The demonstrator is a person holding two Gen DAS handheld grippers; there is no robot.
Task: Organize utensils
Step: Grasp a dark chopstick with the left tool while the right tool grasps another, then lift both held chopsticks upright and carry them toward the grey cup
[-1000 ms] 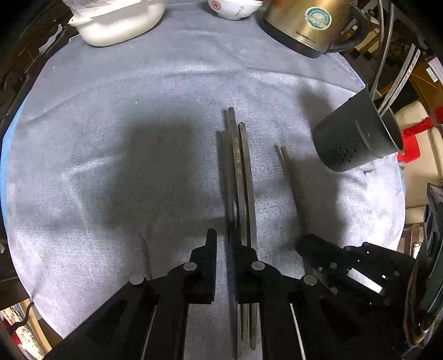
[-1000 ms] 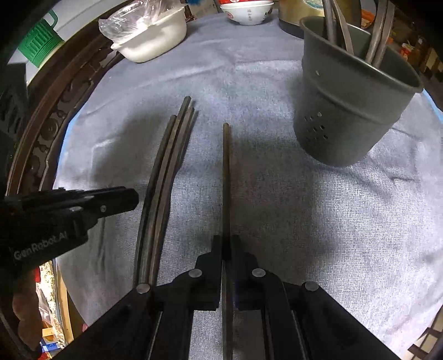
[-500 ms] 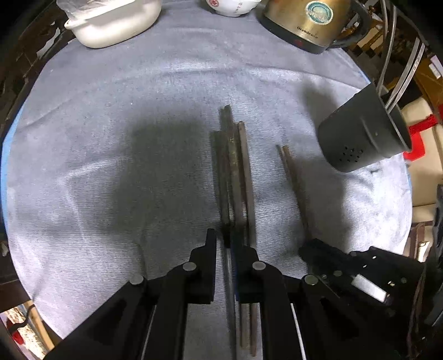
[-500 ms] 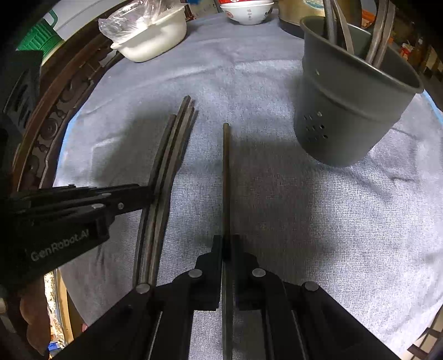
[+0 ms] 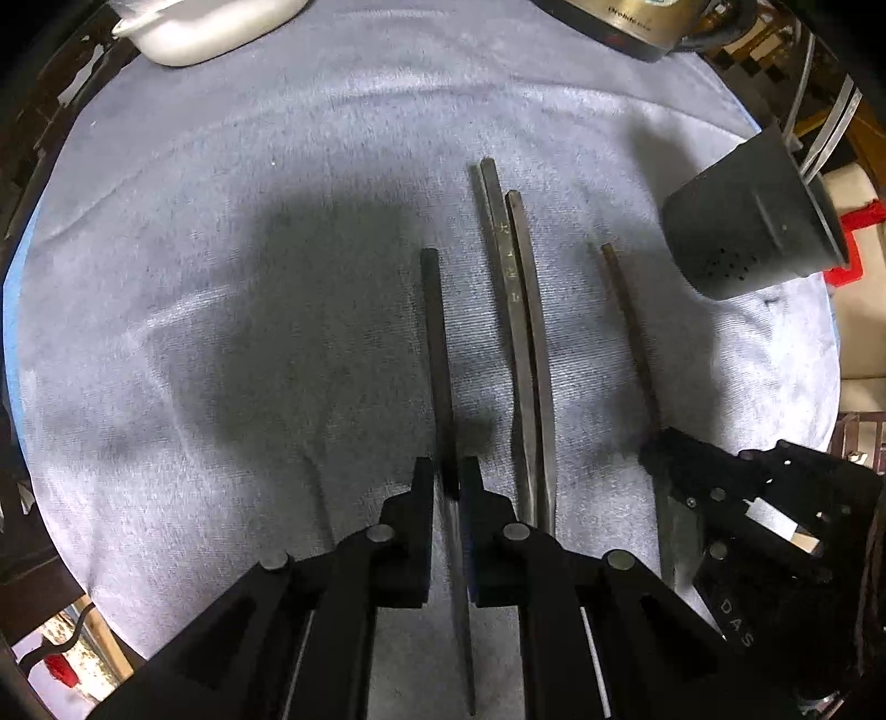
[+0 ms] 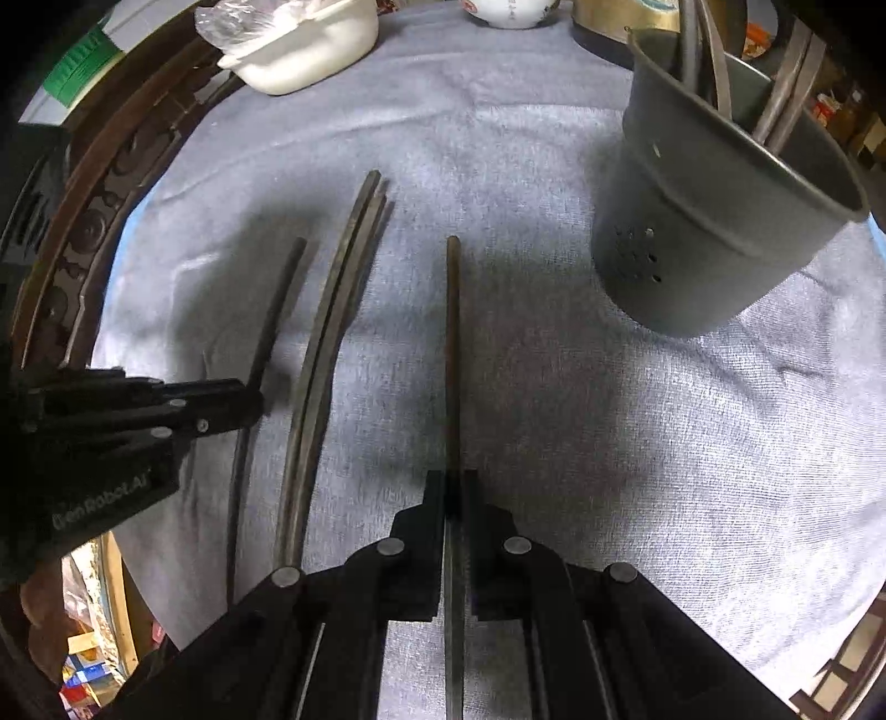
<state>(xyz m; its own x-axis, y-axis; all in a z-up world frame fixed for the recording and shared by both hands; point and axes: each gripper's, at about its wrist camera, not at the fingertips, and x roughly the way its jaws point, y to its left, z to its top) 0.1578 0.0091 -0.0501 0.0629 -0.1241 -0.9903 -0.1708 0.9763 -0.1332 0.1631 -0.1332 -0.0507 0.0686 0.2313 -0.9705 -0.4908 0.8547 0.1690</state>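
Dark chopsticks lie lengthwise on a grey cloth (image 5: pixel 277 221). My left gripper (image 5: pixel 447 476) is shut on one dark chopstick (image 5: pixel 434 343), pulled a little to the left of the pair (image 5: pixel 520 332) still lying side by side. My right gripper (image 6: pixel 454 487) is shut on a brownish chopstick (image 6: pixel 453 354); in the left wrist view that chopstick (image 5: pixel 631 338) runs into the right gripper (image 5: pixel 659 459). The left gripper (image 6: pixel 249 396) shows at the left of the right wrist view, holding its chopstick (image 6: pixel 271 327). A dark grey holder (image 6: pixel 720 221) with several utensils stands at the right.
A white dish (image 6: pixel 299 55) and a small patterned bowl (image 6: pixel 509 11) stand at the far edge, next to a brass-coloured kettle (image 5: pixel 626 22). The round table's carved dark wooden rim (image 6: pixel 83 221) shows on the left.
My left gripper has drawn one chopstick out of the bundle and shifted it to the left, so it now sits apart from the other two. The right gripper and its chopstick have stayed put.
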